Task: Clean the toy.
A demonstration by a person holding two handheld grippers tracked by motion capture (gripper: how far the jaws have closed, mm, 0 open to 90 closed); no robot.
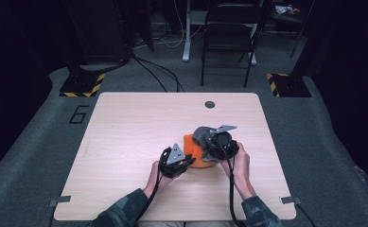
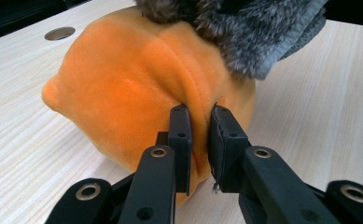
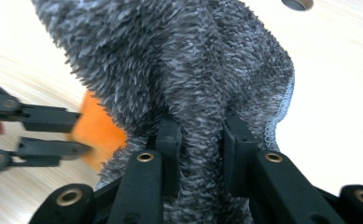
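- A pale wooden table (image 1: 125, 142) stands on grey carpet in a dark room; a black folding chair (image 1: 229, 33) and loose cables lie behind it, and yellow-black striped bases flank its far corners.
- A round cable hole (image 1: 210, 104) sits near the table's far edge.
- An orange plush toy (image 2: 123, 88) lies near the middle of the table, closer to the person's side; from above, both grippers and a grey fuzzy cloth (image 3: 170, 70) hide most of it.
- The left gripper (image 2: 200, 135) pinches a fold of the orange plush, jaws narrow.
- The right gripper (image 3: 200, 144) clamps a bunch of the grey cloth, which drapes over the plush's top.
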